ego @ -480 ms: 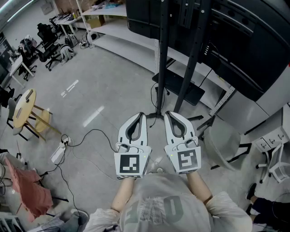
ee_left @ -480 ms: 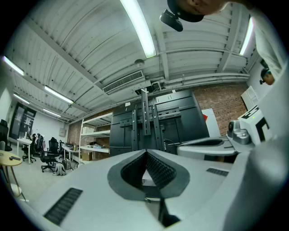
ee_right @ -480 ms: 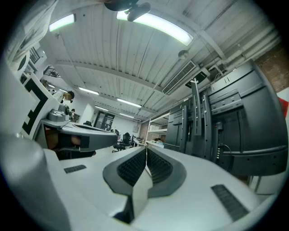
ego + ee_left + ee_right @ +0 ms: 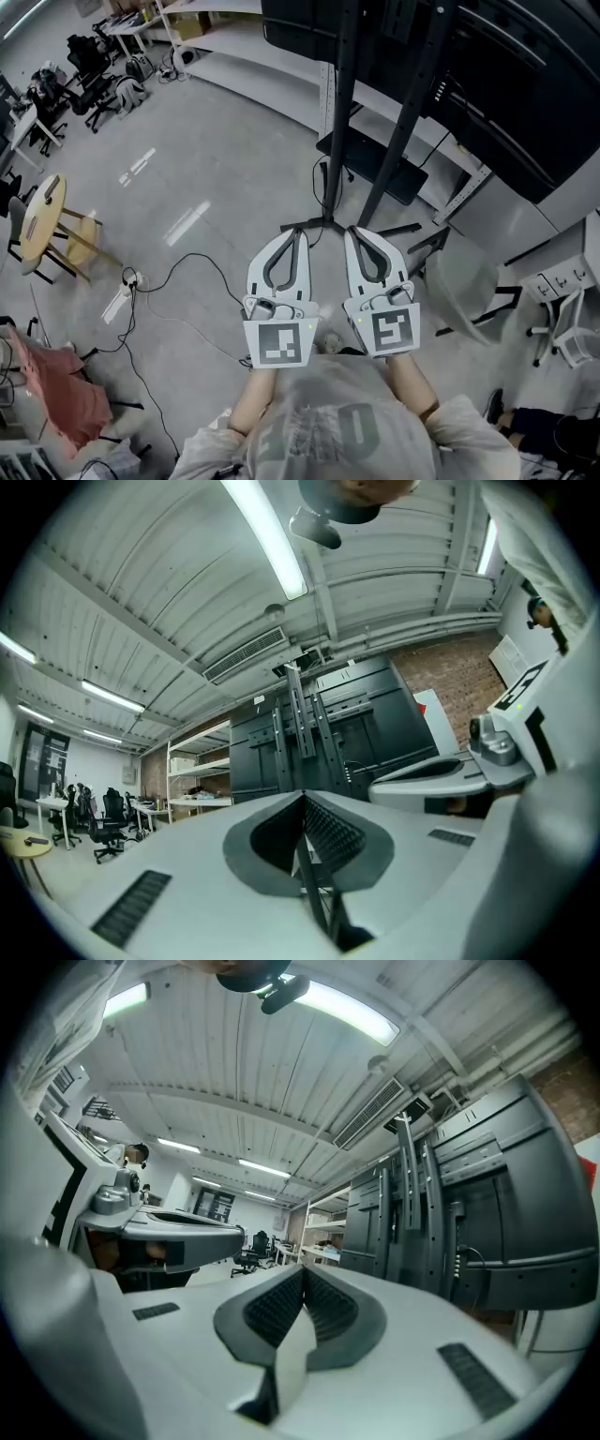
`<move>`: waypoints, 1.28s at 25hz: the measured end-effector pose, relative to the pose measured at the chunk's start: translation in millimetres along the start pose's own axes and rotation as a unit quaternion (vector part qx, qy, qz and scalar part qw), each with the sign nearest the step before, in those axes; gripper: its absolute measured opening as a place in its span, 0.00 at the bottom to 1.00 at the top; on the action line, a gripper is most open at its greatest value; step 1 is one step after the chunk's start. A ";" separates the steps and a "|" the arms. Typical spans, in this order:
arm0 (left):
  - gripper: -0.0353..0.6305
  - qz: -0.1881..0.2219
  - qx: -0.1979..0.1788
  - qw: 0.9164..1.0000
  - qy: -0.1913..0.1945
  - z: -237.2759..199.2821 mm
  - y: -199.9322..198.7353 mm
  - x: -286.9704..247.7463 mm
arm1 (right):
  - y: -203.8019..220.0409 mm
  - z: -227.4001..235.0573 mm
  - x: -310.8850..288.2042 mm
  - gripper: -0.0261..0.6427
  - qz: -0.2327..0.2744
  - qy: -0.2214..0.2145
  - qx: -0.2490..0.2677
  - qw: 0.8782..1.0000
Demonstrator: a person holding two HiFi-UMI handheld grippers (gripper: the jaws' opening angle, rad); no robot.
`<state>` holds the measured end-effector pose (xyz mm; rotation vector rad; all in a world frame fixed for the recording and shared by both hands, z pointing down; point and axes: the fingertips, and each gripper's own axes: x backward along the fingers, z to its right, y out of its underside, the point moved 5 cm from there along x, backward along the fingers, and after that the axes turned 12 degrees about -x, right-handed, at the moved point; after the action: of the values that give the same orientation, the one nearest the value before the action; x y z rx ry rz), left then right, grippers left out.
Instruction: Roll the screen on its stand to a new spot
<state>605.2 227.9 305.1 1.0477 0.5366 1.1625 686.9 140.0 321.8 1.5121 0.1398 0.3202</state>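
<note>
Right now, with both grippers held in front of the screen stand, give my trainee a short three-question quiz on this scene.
1. True or false: the left gripper is clamped on an upright of the screen stand.
2. What lies on the floor to the left of the grippers? A) a power strip with cables B) a toolbox C) a bucket
3. How do the jaws of the right gripper stand, and what is between them?
Key: 1 false, its jaws are shut on nothing; 2 A; 3 shut, with nothing between them.
</note>
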 end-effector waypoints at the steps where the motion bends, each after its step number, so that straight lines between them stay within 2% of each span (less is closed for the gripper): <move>1: 0.08 0.000 -0.005 1.000 0.006 -1.8 2.9 -1.1 | 2.6 0.3 -2.1 0.07 -0.003 0.005 0.001 1.000; 2: 0.08 0.000 0.005 1.000 0.008 -3.3 7.2 -2.4 | 5.4 1.4 -4.3 0.07 -0.007 0.011 0.001 1.000; 5: 0.08 -0.006 0.080 0.997 -0.003 -7.3 27.5 -8.5 | 15.8 6.2 -11.1 0.07 -0.016 0.029 -0.004 0.999; 9: 0.08 -0.005 0.114 0.993 0.020 -3.2 47.3 -36.1 | 28.0 23.8 -18.2 0.07 -0.026 0.044 -0.013 0.999; 17: 0.08 0.028 0.104 0.991 0.078 5.1 68.6 -140.6 | 39.5 102.3 -79.0 0.07 -0.015 0.097 -0.006 0.995; 19: 0.08 0.037 0.098 0.991 0.086 4.1 75.3 -174.1 | 42.3 125.2 -101.0 0.07 -0.008 0.111 0.006 0.994; 23: 0.08 0.040 0.095 0.990 0.099 -3.5 88.0 -246.7 | 42.0 165.4 -151.6 0.07 -0.004 0.124 -0.008 0.992; 26: 0.08 0.046 0.099 0.988 0.112 -9.9 89.0 -299.7 | 35.1 199.9 -183.3 0.07 -0.001 0.141 0.000 0.990; 32: 0.08 0.063 0.098 0.985 0.131 -19.4 91.3 -373.1 | 19.1 243.6 -223.8 0.07 0.024 0.178 0.018 0.984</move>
<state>415.0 -106.2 317.2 1.1150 0.8134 1.3916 541.9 -157.8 331.5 1.4850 0.3939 0.6287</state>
